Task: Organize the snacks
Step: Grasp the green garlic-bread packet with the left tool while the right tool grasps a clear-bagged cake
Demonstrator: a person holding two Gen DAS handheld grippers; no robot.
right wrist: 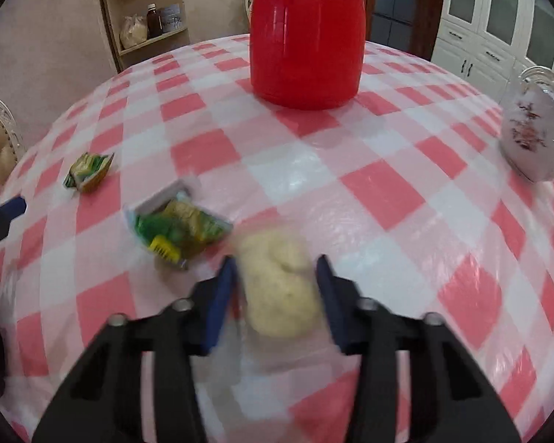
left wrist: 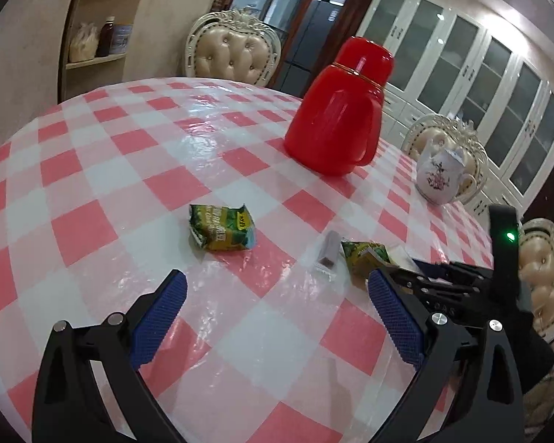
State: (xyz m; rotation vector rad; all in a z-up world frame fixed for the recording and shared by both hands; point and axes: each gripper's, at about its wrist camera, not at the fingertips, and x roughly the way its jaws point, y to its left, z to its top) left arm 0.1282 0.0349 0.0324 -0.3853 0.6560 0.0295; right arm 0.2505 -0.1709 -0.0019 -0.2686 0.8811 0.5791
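Observation:
In the right wrist view my right gripper [right wrist: 277, 269] is shut on a pale yellow pastry in clear wrap [right wrist: 280, 284], low over the checked tablecloth [right wrist: 387, 192]. Just left of it lies a green snack packet [right wrist: 179, 230], with a small wrapped bar [right wrist: 162, 195] touching its far side. Another green packet [right wrist: 90, 171] lies further left. My left gripper [left wrist: 277, 280] hangs open above the cloth with nothing between its fingers. Ahead of it lie one green packet [left wrist: 223, 230], the brown bar [left wrist: 327, 254] and the second green packet [left wrist: 365, 258], partly hidden by my right finger.
A tall red thermos jug [left wrist: 336, 110] stands at mid-table, also seen straight ahead as the red jug [right wrist: 306, 37]. A white floral pot [left wrist: 441, 173] sits near the right edge. Padded chairs [left wrist: 232, 55] ring the round table; cabinets line the right wall.

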